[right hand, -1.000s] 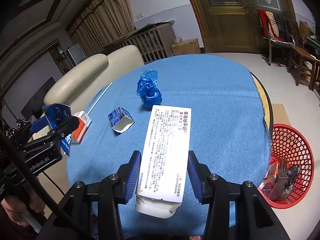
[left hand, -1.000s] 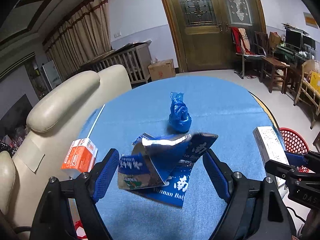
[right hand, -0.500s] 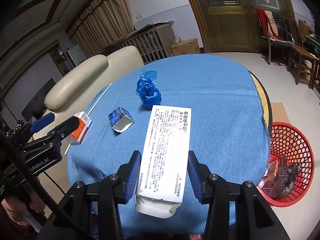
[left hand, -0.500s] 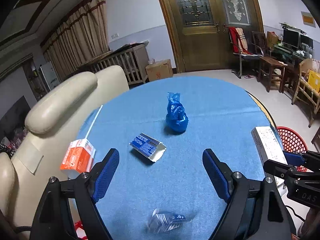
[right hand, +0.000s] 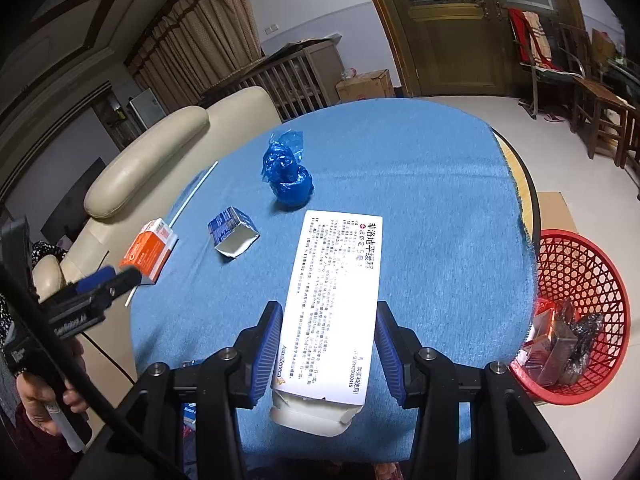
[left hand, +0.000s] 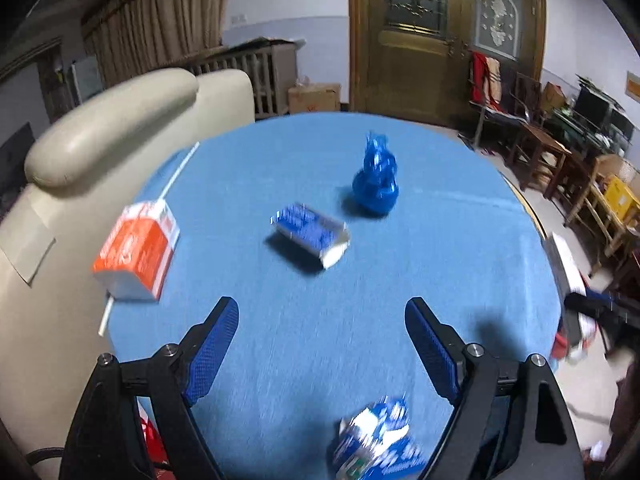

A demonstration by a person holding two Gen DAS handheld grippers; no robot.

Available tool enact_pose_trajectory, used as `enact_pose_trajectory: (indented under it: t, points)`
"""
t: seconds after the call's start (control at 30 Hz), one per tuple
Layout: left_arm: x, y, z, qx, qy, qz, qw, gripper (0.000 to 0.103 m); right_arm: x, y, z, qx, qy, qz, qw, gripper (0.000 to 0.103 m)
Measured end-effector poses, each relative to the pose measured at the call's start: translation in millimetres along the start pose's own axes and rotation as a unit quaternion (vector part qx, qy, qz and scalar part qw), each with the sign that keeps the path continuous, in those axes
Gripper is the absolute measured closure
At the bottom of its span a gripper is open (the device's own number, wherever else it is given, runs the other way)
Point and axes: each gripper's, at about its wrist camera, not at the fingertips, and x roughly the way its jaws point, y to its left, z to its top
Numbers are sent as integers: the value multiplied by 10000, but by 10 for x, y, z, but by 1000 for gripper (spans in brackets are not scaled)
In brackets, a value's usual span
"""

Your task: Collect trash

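The left tongs point(left hand: 322, 344), a second ago clamped on a crumpled blue wrapper point(left hand: 376, 446), now gape empty above the bench point(left hand: 460, 240); the wrapper lies beneath them. The right tongs point(right hand: 326, 350) stay clamped on a white carton point(right hand: 336, 300), the red basket point(right hand: 576, 264) waiting nearby.

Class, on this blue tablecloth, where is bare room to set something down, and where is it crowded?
Free: the far half of the blue tablecloth beyond the blue plastic bag, and its right side toward the red basket. Crowded: the left, around the orange carton, straw and small blue box.
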Motion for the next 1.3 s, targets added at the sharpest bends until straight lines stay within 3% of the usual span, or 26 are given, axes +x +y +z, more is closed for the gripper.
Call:
enact_pose_trajectory:
  t: [0.2, 0.37, 0.57, 0.73, 0.93, 1.03, 1.3]
  points:
    - [71, -45, -576, 263, 719, -377, 9964, 17, 81, 30, -59, -22, 159, 50, 9999, 54]
    - [107, -181, -939, 386, 1040, -447, 9928, 17, 123, 107, -114, -150, 240, 74, 9996, 54]
    - [121, -345, -1004, 202, 1111, -743, 9908, 17, 228, 222, -237, -294, 451, 151, 9984, 54]
    - [197, -473, -1055, 512, 1185, -476, 9905, 17, 268, 299, -287, -416, 532, 198, 9975, 54]
    - [372, -388, -1002, 391, 1230, -448, 9906, 17, 341, 270, -301, -333, 642, 257, 9971, 54]
    - [513, -363, -1024, 298, 1434, -530, 9878, 14, 342, 267, -311, -336, 660, 264, 9969, 54]
    - [430, -341, -1096, 285, 1099, -559, 9920, 15, 364, 244, -312, -272, 696, 312, 9967, 54]
